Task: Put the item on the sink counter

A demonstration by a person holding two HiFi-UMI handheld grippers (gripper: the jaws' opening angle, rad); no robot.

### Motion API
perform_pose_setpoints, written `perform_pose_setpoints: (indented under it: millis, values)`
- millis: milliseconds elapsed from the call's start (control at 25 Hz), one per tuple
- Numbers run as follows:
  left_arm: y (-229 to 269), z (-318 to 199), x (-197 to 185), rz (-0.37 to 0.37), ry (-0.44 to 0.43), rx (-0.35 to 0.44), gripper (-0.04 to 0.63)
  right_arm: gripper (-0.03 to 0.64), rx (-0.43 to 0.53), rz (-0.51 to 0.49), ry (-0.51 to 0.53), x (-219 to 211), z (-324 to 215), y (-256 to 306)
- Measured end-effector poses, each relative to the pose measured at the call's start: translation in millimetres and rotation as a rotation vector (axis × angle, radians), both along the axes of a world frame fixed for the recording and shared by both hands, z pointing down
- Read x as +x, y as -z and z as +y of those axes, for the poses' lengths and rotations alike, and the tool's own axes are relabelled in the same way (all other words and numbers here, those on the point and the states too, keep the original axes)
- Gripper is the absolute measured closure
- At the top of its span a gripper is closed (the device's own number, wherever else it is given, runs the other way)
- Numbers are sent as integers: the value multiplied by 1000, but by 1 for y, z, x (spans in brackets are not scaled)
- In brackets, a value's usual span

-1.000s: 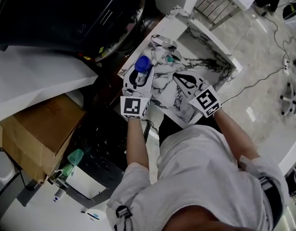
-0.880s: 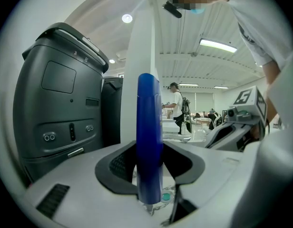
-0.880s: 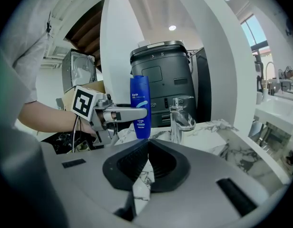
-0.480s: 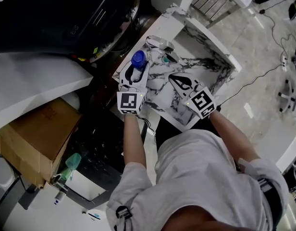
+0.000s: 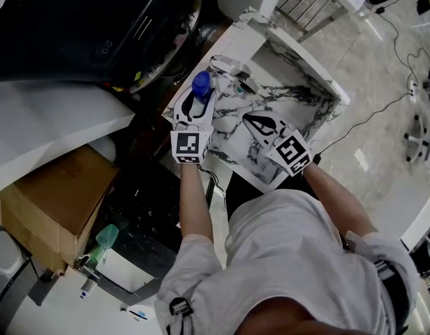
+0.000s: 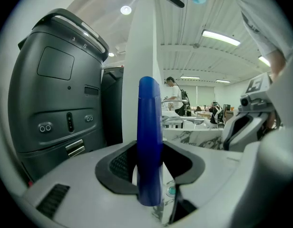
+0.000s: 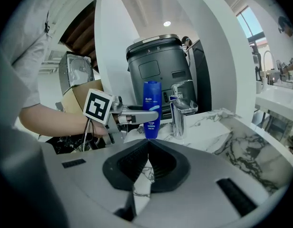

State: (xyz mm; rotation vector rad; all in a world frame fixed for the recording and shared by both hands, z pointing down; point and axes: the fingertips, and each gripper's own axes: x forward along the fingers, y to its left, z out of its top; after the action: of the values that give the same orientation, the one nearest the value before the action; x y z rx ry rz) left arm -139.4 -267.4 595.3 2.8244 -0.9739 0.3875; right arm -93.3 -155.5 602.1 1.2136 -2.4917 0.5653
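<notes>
Left tool (image 5: 193,109) gripping upright blue bottle (image 7: 151,109), beside tap (image 7: 178,114) of marble counter (image 7: 218,129), right tool (image 7: 147,146) closed, empty

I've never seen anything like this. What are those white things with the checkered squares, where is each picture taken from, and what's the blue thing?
There is no robot here: a person holds a two-jaw gripper in each hand, and the squares are marker cubes on them. One picture looks down from a camera on the person's head. The other two come from cameras riding on each gripper. The left gripper is clamped on an upright blue bottle, beside the tap of a marble sink counter. The right gripper is shut and empty above the counter. A dark grey machine stands behind.
</notes>
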Motion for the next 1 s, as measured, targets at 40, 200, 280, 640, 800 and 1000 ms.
perform_pose_setpoints:
  millis: [40,200,280,640,800,1000]
  values:
    - [-2,-1,0,-6,-1,0,425,612,2,-1,4,-1,1,1]
    - [-7,-2,0,-32,-11,3,426,612,0,-4,6,-3,4,1]
    - [-7,-3,1,-35,-16,10,426,612,-2,-5,6,-3,4,0]
    - [-13,-6,-2,-40,-9,3,426,612,-2,-2,12,-5,4,-1]
    - [-14,-7,0,-44,-14,5,426,612,-6,0,18,-7,4,-2]
    - [-17,-8,1,-59,-23,3,426,612,-5,6,20,-6,3,-2]
